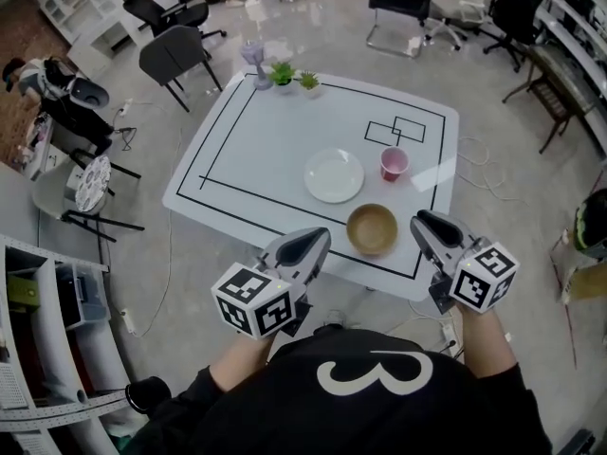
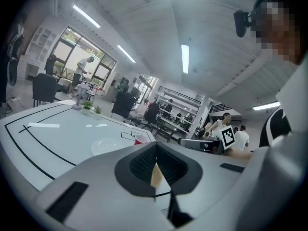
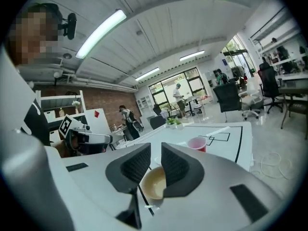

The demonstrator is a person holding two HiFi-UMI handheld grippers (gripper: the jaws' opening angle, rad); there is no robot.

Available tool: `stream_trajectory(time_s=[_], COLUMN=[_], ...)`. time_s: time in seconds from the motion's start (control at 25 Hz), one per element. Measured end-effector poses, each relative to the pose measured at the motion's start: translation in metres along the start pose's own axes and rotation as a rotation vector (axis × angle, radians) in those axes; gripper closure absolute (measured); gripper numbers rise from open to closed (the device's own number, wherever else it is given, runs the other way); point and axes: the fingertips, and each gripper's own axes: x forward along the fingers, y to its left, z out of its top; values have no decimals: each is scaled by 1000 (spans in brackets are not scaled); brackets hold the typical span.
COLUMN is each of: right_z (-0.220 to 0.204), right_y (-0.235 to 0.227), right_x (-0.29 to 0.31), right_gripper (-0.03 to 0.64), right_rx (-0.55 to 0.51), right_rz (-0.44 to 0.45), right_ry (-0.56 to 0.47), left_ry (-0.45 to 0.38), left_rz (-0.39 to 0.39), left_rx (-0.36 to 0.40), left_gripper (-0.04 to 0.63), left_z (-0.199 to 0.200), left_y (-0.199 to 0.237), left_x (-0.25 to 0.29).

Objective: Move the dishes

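Note:
On the white table point(image 1: 248, 150) lie a white plate point(image 1: 334, 175), a pink cup point(image 1: 394, 163) to its right and a wooden bowl point(image 1: 372, 229) near the front edge. My left gripper point(image 1: 317, 240) hovers just left of the bowl, over the table's front edge. Its jaws meet at the tips with nothing in them. My right gripper point(image 1: 425, 223) hangs just right of the bowl. A narrow gap shows between its pads, and nothing is in it. The right gripper view shows the bowl point(image 3: 153, 183) beyond the right gripper point(image 3: 156, 150) and the cup point(image 3: 196, 144) farther off. In the left gripper view, the left gripper point(image 2: 155, 147) faces the plate point(image 2: 108, 146).
Black tape lines run round the tabletop, with two small taped rectangles point(image 1: 396, 131) behind the cup. Two small potted plants point(image 1: 283, 74) and a grey ornament point(image 1: 254, 58) stand at the far edge. Office chairs point(image 1: 175, 55) stand around the table and shelving point(image 1: 38, 349) stands at the left.

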Motion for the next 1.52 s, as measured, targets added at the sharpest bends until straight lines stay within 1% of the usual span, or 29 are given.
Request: stream_trajectory(time_s=[0.16,0.4,0.64,0.8,1.04,1.16,1.52], right_z=[20,40,45,41,30,26,22], right_y=[30,71,99,102,97,93,82], right_x=[-35,-77,-103,-108,-108,-108,-109], right_gripper=[608,609,609,609,607,607,608], right_rx=[-91,-176,-187,-221,-202,-187,-187], right_rz=[73,193,269,267,255,252,236], right_ry=[-50,-117,-146,-129,-101,-92,-67], left_ry=[-15,-65,-97,-89,-88,-85,-88], left_rz=[-42,-142,-189,-202,-205,-199,-196], left_rx=[41,117,188,197,211,203,196], left_gripper=[594,594,594,594,594,594,594], left_z=[8,23,30,26,20,17,17], left_y=[-45,-111,-151,-160,-160,-156,-157], left_x=[-5,-17,-27,-24,-20,-16,-10])
